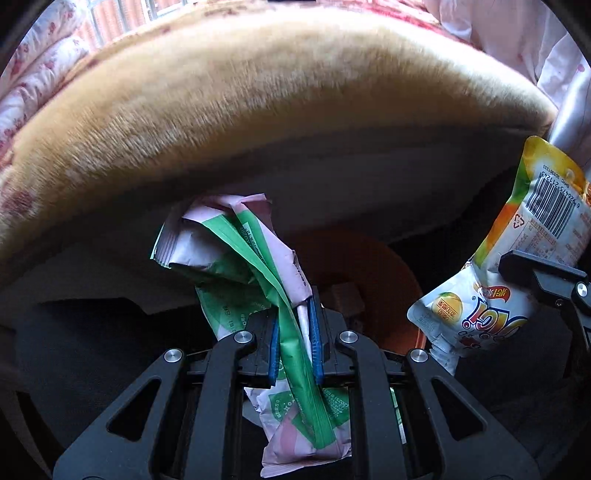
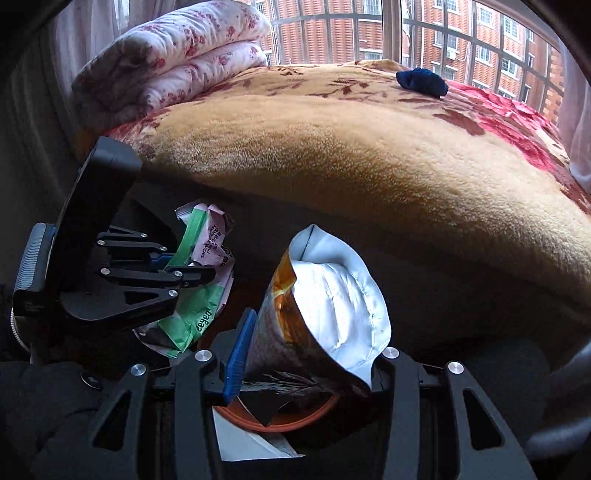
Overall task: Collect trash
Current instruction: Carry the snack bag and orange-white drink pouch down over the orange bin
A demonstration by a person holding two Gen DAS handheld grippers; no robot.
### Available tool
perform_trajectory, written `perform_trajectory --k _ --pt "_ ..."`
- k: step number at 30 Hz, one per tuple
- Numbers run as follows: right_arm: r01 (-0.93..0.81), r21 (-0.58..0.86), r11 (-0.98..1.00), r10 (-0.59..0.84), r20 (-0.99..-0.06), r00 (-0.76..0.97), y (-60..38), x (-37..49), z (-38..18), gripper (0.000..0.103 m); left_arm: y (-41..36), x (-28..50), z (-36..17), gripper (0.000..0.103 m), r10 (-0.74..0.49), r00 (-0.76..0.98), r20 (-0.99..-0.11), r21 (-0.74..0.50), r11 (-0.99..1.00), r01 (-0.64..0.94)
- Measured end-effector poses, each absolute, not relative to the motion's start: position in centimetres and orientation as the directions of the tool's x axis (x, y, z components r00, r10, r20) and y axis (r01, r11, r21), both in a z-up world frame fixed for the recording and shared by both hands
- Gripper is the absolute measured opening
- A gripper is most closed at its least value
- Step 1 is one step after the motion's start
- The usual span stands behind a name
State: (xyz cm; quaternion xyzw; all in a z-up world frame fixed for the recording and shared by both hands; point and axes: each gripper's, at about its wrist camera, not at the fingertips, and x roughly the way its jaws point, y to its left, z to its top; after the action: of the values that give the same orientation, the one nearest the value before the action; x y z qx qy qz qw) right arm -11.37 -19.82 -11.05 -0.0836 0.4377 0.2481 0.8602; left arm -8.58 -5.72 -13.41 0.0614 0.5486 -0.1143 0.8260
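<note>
The left gripper (image 1: pixel 293 345) is squeezed tight on a crumpled green and pink wrapper (image 1: pixel 258 254). The wrapper runs between the two blue pads (image 1: pixel 315 343), and its top sticks up and flops to the left, while its bottom end hangs back between the black arms. From the right wrist view the same left gripper (image 2: pixel 173 264) shows at the left side, with the green and pink wrapper (image 2: pixel 207 251) bunched around its tips. The right gripper (image 2: pixel 306 354) is closed on an orange and white snack bag (image 2: pixel 332 299). The bag is open at the top and its shiny silver inside shows. One blue pad (image 2: pixel 240 354) presses the bag's left side; the other pad is hidden behind the bag. From the left wrist view the snack bag (image 1: pixel 517 258) sits at the right edge, with a barcode on it, and a black finger (image 1: pixel 543 273) of the right gripper is clamped on it. Just under both grippers is a round orange bin (image 2: pixel 284 424), so both pieces of trash hang over it or very near it. A white thing lies beside the bin's rim, too hidden to name. Behind all this is a bed with a fuzzy tan blanket (image 2: pixel 332 155). Farther back, a folded flowery quilt (image 2: pixel 177 51) sits on the bed, and a small dark blue cloth (image 2: pixel 423 82) lies near the far edge. Farthest away is a window (image 2: pixel 369 29) with red brick buildings outside.
</note>
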Motion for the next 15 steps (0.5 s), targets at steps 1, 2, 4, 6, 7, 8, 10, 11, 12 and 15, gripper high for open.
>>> perform_trajectory --k 1,2,4,6,7,8,10,11,12,15 --pt "-0.502 0.073 0.862 0.350 -0.801 0.485 -19.7 -11.3 -11.5 0.046 -5.8 -8.5 -14.0 0.012 -0.122 0.353 -0.928 -0.028 0.965 0.259" --pt "-0.504 0.074 0.861 0.348 -0.808 0.476 -19.6 -11.3 -12.0 0.046 -5.9 -8.4 -14.7 0.012 -0.123 0.333 -0.935 -0.034 0.965 0.259" --pt "-0.507 0.075 0.859 0.342 -0.820 0.458 -19.4 -11.2 -12.8 0.046 -6.1 -8.2 -15.7 0.012 -0.125 0.295 -0.947 -0.046 0.964 0.262" --pt "-0.508 0.069 0.858 0.332 -0.831 0.447 -19.3 -11.0 -13.6 0.046 -6.2 -7.8 -16.5 0.012 -0.124 0.269 -0.955 -0.050 0.963 0.265" --pt "-0.508 0.073 0.859 0.330 -0.836 0.438 -19.2 -10.8 -14.1 0.046 -6.3 -7.7 -16.8 0.012 -0.121 0.260 -0.958 -0.050 0.962 0.267" --pt "-0.505 0.079 0.859 0.330 -0.840 0.430 -19.2 -10.6 -14.4 0.046 -6.4 -7.5 -17.1 0.012 -0.119 0.252 -0.961 -0.049 0.962 0.268" --pt "-0.499 0.079 0.863 0.321 -0.849 0.420 -19.2 -10.0 -15.1 0.046 -6.4 -7.1 -17.7 0.012 -0.114 0.235 -0.965 -0.048 0.962 0.269" --pt "-0.497 0.076 0.864 0.315 -0.853 0.416 -19.0 -9.8 -15.3 0.046 -6.5 -6.8 -18.0 0.012 -0.113 0.228 -0.967 -0.049 0.962 0.268" --pt "-0.497 0.073 0.865 0.310 -0.857 0.413 -19.0 -9.6 -15.6 0.046 -6.6 -6.7 -18.4 0.012 -0.111 0.220 -0.969 -0.050 0.963 0.266" --pt "-0.501 0.066 0.863 0.300 -0.865 0.402 -18.7 -9.0 -16.3 0.046 -6.5 -6.3 -19.1 0.012 -0.108 0.196 -0.975 -0.054 0.964 0.261"
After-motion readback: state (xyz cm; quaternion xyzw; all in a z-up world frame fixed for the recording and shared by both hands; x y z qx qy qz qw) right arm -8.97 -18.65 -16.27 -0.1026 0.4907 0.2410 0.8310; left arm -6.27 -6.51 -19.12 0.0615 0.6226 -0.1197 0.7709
